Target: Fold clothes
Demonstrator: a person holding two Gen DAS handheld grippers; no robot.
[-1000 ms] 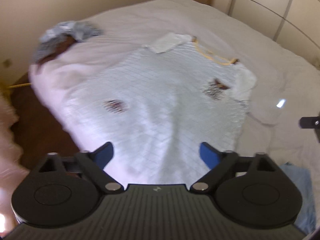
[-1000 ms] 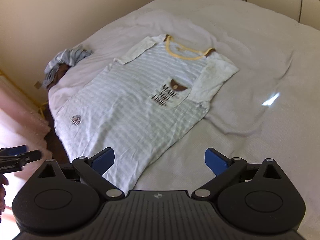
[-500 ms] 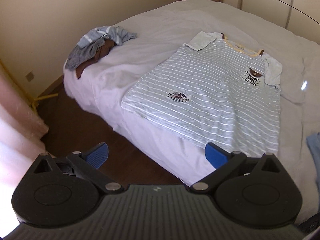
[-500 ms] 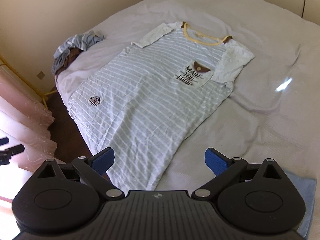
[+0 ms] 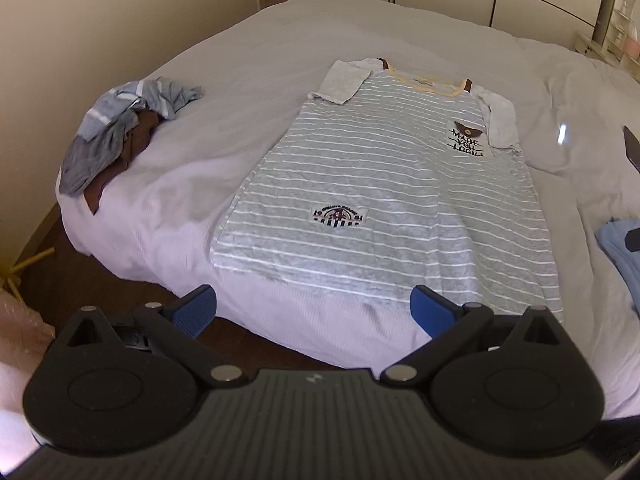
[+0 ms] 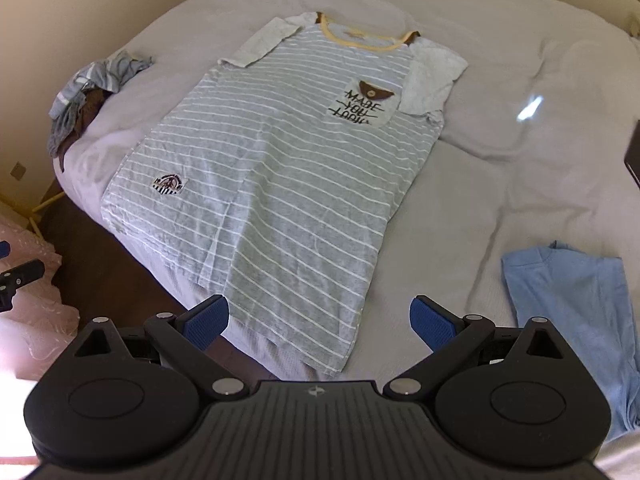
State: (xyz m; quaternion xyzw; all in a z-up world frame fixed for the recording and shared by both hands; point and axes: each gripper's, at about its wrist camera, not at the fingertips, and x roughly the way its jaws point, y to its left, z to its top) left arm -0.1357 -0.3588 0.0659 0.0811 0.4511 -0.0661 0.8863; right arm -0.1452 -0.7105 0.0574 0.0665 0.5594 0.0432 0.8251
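Blue-padded fingers on both tools are spread wide w/ nothing between them: left tool (image 5: 313,312) hangs off the bed's near edge, right tool (image 6: 319,318) sits just over the shirt's hem, neither touching cloth.

Task item, a grey cotton T-shirt w/ thin white stripes, pale sleeves and a yellow neckband (image 6: 280,168), lies flat and face up on the white quilted bed (image 6: 500,168); hem nearest at 6 o'clock, collar far at 12. Its near hem reaches the mattress edge and looks to droop a bit over it.

Judgement: shirt is laid out, no fold started. To do the first fold well:
- Take hem corners first, one per tool; left-hand corner sits approx 9 o'clock of the small striped badge (image 5: 339,216), right-hand corner at 5 o'clock in the right wrist view.
- Pinch both layers, not just the top one, else the back drags.
- Lift low, keep the hem taut between tools so stripes stay parallel.
- Sleeves at 11 and 1 need tucking in before or after, so the edges stay straight.

Watch: light blue folded cloth (image 6: 576,320) at 3 o'clock is near the shirt's right side but apart from it; keep clear. Crumpled grey-and-brown clothes pile (image 5: 116,128) at 10 o'clock is well apart, no issue.
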